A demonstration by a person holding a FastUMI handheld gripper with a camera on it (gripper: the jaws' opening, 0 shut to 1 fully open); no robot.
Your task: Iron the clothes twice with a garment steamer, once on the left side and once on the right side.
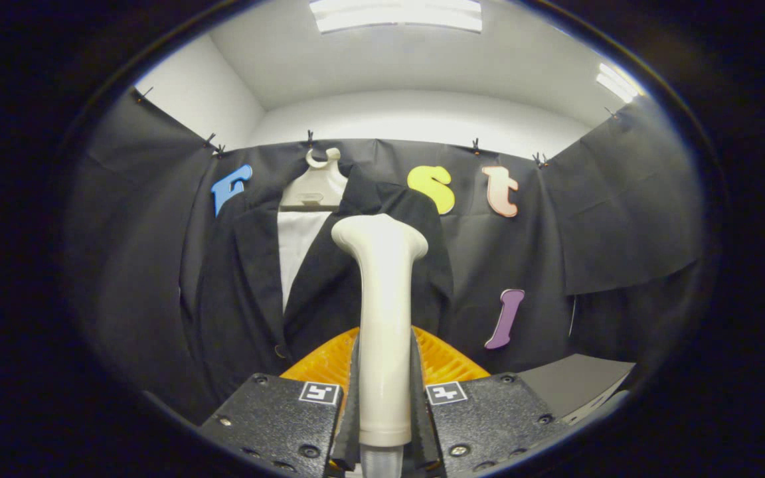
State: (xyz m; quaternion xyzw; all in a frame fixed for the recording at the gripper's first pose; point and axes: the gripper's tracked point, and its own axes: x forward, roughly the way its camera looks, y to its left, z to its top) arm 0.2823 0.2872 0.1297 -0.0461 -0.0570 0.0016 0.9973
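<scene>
- Hand-held gripper [384, 411]: both black fingers press against the handle of the garment steamer [382, 318], one finger on each side, pinching it firmly. Each finger block carries a small square black-and-white marker on its top face, just beside the steamer handle.
- Garment steamer: cream-white, upright between the fingers. Its handle rises straight ahead of the fingers and flares into a wider, rounded head at the top. A translucent section of the steamer shows at its lower end, between the finger bases.
- Orange ribbed part [442, 362]: directly behind the steamer handle, spreading out on both sides of it, just beyond the fingers.
- Black jacket [243, 292]: hangs beyond the steamer, mostly to the left of the steamer head. Its front is open; a white shirt panel [296, 252] shows between the lapels. The steamer head overlaps the jacket's right shoulder region in the view; whether they touch cannot be told.
- White hanger [319, 182]: carries the jacket, above and left of the steamer head.
- Grey flat surface [575, 382]: low, to the right of the steamer.
</scene>
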